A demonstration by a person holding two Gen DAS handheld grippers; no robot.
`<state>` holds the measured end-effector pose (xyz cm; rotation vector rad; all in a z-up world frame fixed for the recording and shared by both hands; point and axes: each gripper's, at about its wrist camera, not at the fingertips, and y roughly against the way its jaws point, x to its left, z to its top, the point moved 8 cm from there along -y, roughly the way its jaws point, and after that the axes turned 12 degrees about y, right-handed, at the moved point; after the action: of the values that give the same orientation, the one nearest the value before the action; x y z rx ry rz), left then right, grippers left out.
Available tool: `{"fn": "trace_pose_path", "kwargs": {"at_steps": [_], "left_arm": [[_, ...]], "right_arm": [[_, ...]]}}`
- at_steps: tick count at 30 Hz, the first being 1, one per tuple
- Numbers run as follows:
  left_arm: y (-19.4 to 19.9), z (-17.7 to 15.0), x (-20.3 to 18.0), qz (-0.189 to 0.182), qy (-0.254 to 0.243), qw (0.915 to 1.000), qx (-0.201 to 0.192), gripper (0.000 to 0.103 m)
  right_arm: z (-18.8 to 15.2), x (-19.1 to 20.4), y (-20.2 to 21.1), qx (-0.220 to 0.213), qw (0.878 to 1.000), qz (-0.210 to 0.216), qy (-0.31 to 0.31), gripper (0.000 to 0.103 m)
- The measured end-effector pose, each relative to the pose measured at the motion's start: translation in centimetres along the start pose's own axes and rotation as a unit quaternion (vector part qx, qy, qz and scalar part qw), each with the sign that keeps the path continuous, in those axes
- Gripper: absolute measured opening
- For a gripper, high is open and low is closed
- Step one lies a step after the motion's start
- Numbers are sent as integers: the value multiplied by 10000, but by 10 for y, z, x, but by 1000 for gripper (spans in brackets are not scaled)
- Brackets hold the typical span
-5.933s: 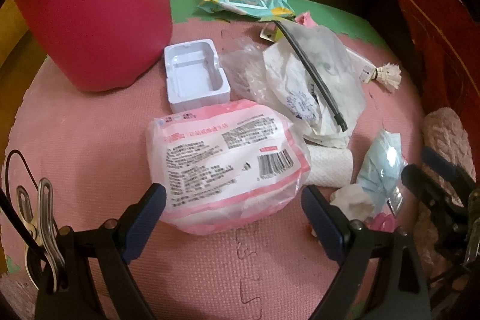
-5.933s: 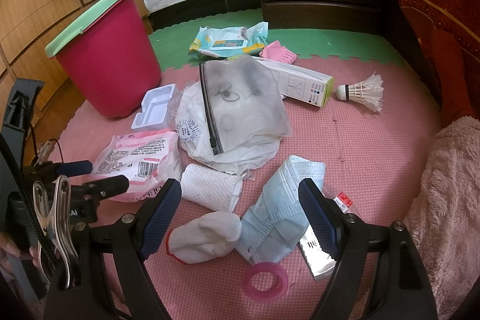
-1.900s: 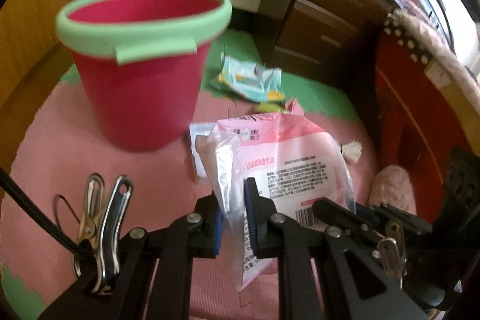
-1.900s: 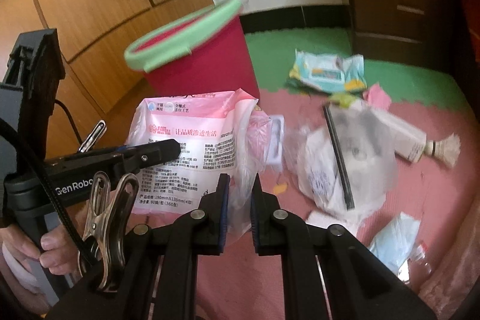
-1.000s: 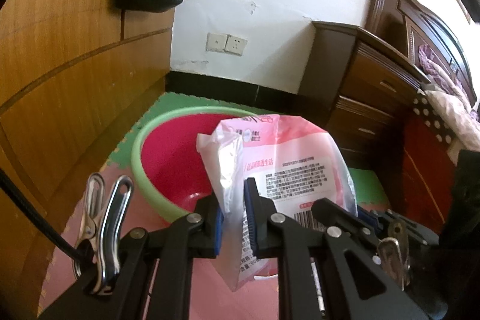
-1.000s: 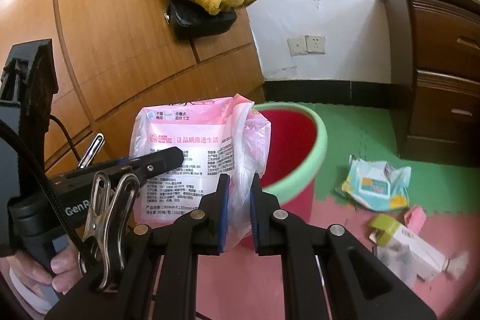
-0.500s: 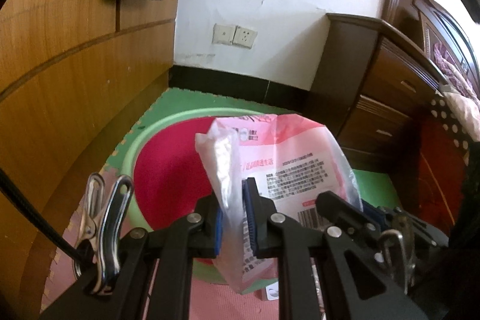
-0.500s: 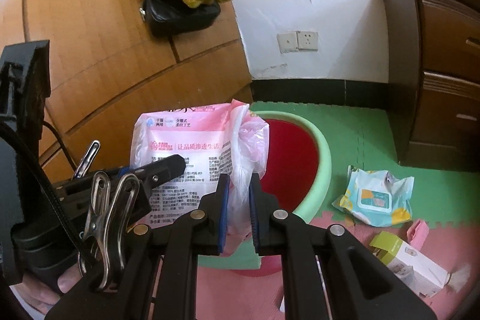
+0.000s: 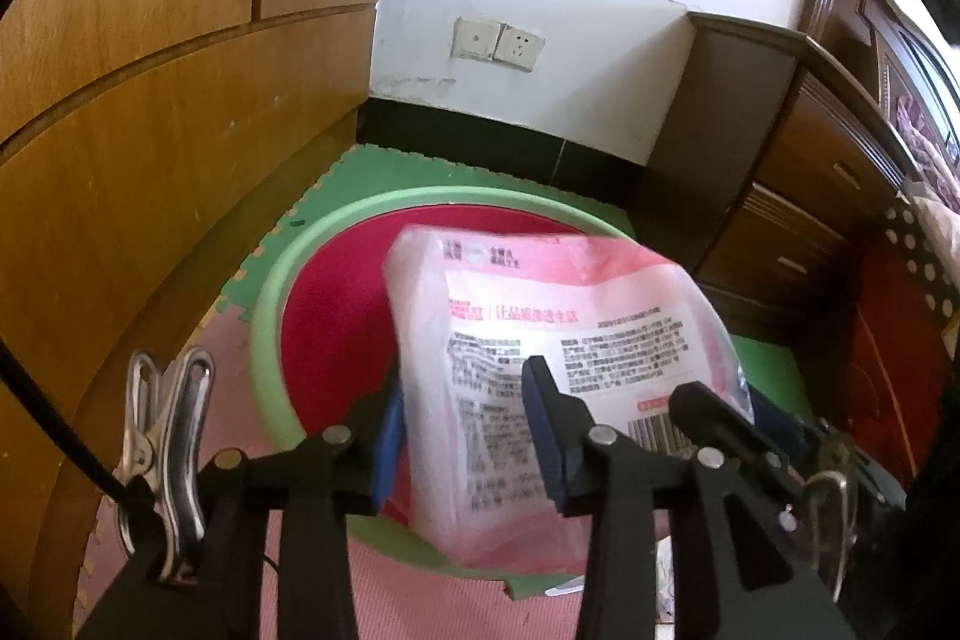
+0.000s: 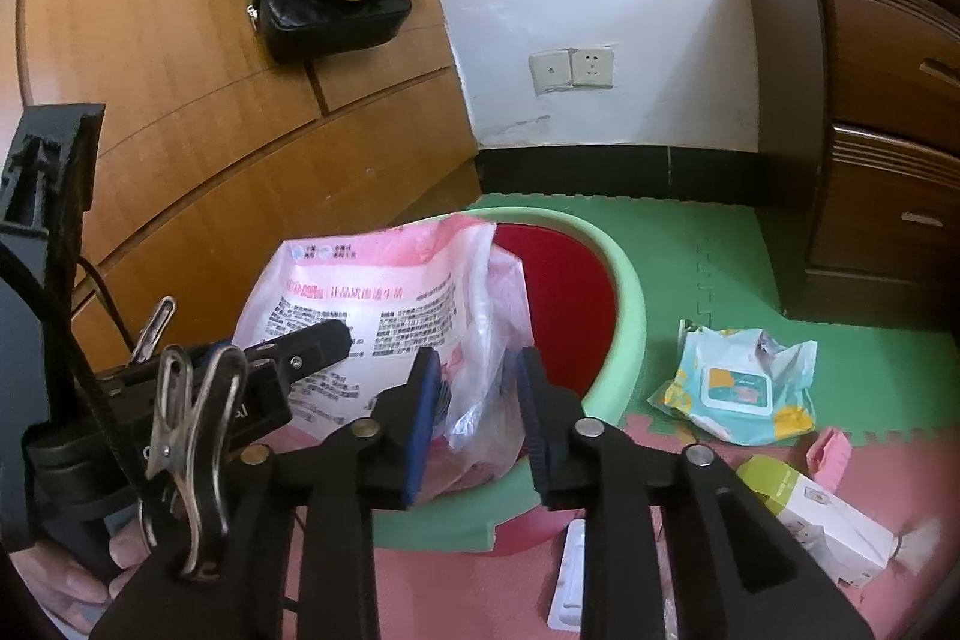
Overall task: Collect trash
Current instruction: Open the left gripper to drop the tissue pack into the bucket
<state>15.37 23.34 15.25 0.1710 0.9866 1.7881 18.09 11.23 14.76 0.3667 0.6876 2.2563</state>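
The step in hand is the drop: the pink-and-white printed plastic package [image 9: 540, 364] hangs over the mouth of the red bucket with a pale green rim [image 9: 282, 280]. The left tool [image 9: 462, 436] and right tool [image 10: 477, 412] are both opening, the package between their jaws but no longer pinched. Next, pull both clear. A teal wipes pack [image 10: 741, 388] and white carton [image 10: 822, 520] lie on the floor to the right, well clear of the bucket.
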Motion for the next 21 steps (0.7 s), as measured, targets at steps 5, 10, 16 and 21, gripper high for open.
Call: {"fn": "trace_pose_path", "kwargs": {"at_steps": [5, 10, 16, 21], "left_arm": [[3, 0, 3, -1, 22, 10000, -7, 39], [8, 0, 1, -31, -22, 10000, -26, 39], [15, -6, -2, -41, -109, 9999, -11, 39], [19, -11, -2, -50, -109, 9999, 9, 39]], "right_arm": [[1, -3, 4, -90, 9999, 31, -82, 31], [7, 1, 9, -219, 9997, 119, -32, 39], [9, 7, 18, -329, 9993, 134, 71, 48], [2, 5, 24, -301, 9994, 163, -6, 48]]}}
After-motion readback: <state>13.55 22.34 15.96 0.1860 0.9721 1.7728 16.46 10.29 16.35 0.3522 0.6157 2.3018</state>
